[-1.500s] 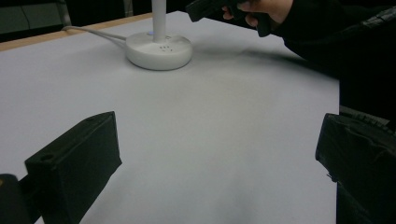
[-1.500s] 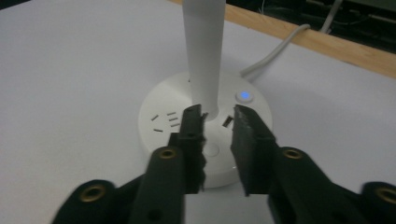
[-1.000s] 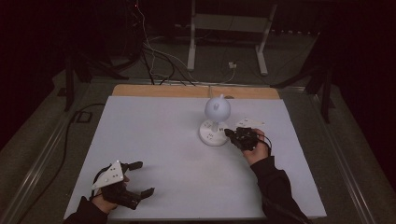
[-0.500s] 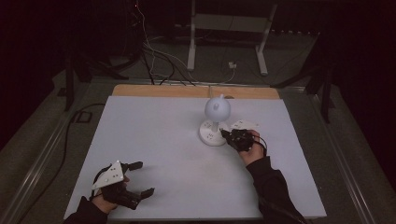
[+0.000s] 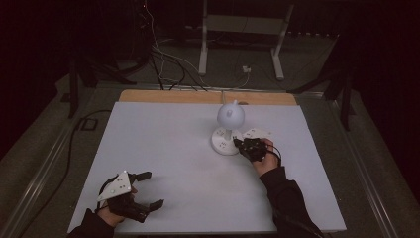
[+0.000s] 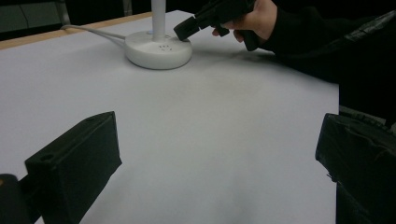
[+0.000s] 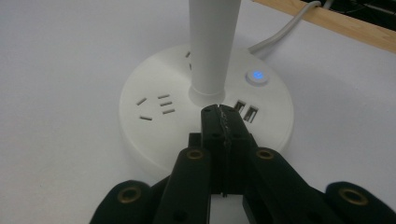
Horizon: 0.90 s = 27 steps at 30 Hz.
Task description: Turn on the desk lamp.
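A white desk lamp point(image 5: 230, 117) stands on a round white base point(image 5: 226, 143) near the middle right of the white table point(image 5: 163, 148). In the right gripper view the base point(image 7: 149, 135) has sockets, two USB ports and a lit blue button point(image 7: 256, 76). My right gripper point(image 7: 219, 111) is shut with nothing between its jaws. Its tips hover over the base just short of the white stem point(image 7: 211, 46). From above, the right gripper point(image 5: 238, 143) sits at the base's right edge. My left gripper point(image 5: 150, 189) rests open at the table's near left corner, far from the lamp.
The lamp's white cable point(image 7: 285, 28) runs off the base toward the wooden strip point(image 5: 208, 97) at the table's far edge. A small white round object point(image 5: 257, 134) lies just right of the base. Cables and a stand frame point(image 5: 242, 29) sit on the floor beyond.
My right gripper has moved left, closer over the lamp base. The left gripper has stayed where it was.
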### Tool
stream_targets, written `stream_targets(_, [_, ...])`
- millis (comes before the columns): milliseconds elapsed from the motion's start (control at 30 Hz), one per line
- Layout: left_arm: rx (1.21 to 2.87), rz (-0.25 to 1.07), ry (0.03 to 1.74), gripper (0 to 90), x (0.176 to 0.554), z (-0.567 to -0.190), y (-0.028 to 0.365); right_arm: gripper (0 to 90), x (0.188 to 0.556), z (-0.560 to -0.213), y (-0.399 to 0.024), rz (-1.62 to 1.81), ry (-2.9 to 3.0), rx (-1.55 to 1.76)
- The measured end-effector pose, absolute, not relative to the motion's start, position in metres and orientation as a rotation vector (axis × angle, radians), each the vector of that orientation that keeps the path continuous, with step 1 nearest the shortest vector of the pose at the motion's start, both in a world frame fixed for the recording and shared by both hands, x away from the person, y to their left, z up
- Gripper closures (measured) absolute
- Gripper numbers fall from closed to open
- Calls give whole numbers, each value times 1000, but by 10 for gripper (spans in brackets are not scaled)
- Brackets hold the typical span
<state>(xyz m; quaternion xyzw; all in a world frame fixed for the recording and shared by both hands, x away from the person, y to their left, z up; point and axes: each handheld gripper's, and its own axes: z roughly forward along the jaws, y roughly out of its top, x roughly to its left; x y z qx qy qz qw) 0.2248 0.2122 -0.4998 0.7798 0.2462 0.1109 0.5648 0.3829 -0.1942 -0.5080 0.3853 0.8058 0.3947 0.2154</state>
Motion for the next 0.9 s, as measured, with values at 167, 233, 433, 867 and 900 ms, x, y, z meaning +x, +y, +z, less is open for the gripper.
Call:
stream_targets(167, [1834,260,580,5,225,-500,212,900,383,-508,-194,1091,2236,1065])
stream_targets(233, [1835,260,578,4,225,-500,212,900,383,-508,-194,1090,2235,1064])
stream_targets(433, [1835,260,577,4,225,-500,212,900,383,-508,-193,1084,2234,1066])
stream_targets(867, [1834,259,578,4,225,-500,212,900,381,-507,-192,1069,2220,1074])
stream_targets(900, [1833,260,580,4,225,-500,213,900,379,-506,-192,1074,2219,1065])
